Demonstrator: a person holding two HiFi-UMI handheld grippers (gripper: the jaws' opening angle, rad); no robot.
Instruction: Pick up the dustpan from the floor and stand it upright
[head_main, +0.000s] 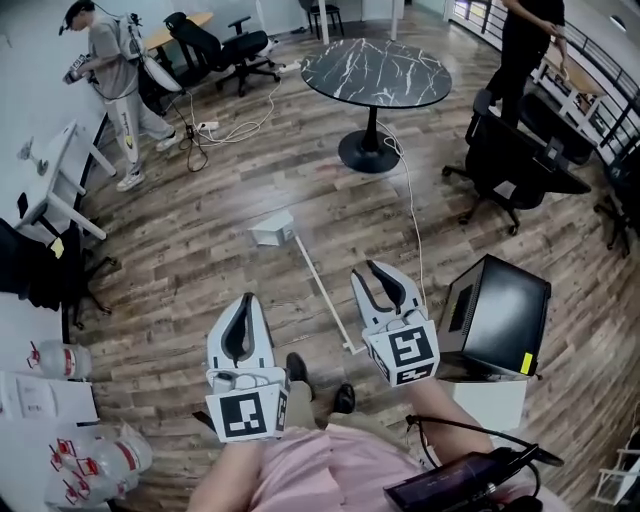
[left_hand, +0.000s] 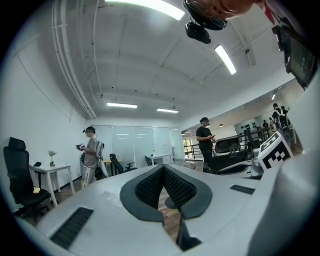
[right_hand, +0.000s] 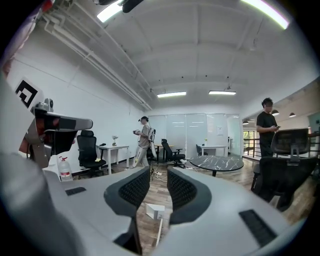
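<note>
The dustpan (head_main: 272, 231) lies flat on the wood floor (head_main: 200, 250), its white pan towards the round marble table (head_main: 375, 72) and its long thin handle running back towards the person's shoes (head_main: 296, 368). Neither gripper touches it.

The left gripper (head_main: 246, 302) hovers above the floor, left of the handle. In the left gripper view its 2 ribbed pads (left_hand: 150, 187) meet at the tips, with nothing held between them.

The right gripper (head_main: 367, 272) hangs to the right of the handle, near its rear end. Its jaws stand a little apart with a narrow gap and grip nothing. Through that gap, the right gripper view shows the dustpan (right_hand: 154, 210) on the floor ahead.

A black box (head_main: 497, 316) sits just right of the right gripper. 2 other people stand in the room, well apart from the dustpan.
</note>
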